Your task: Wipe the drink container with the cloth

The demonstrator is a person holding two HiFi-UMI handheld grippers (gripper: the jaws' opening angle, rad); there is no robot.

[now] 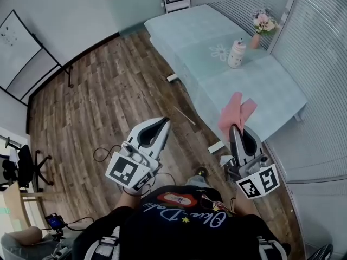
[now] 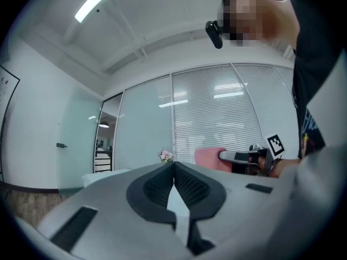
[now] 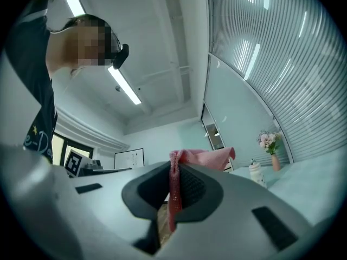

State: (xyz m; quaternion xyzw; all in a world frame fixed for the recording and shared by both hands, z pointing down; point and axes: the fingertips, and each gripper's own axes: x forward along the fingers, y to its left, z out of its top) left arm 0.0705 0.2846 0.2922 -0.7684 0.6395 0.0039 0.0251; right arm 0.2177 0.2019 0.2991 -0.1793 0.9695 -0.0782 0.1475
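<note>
The drink container [image 1: 236, 53], white with a pattern and a small lid, stands upright on the pale green table [image 1: 271, 91] far ahead; it shows small in the right gripper view [image 3: 255, 172]. A pink cloth [image 1: 235, 111] is pinched in my right gripper [image 1: 235, 128], which is shut on it; in the right gripper view the cloth [image 3: 190, 158] hangs through the jaws and flops over the tip. My left gripper [image 1: 162, 123] is shut with nothing in it, held over the wooden floor, well short of the table. Both grippers are apart from the container.
A small vase of pink flowers [image 1: 262, 26] stands on the table behind the container. A white doily [image 1: 220, 52] lies beside it. Blinds and glass walls [image 1: 320, 53] close off the right side. An office chair [image 1: 21, 167] and cables sit on the wooden floor at left.
</note>
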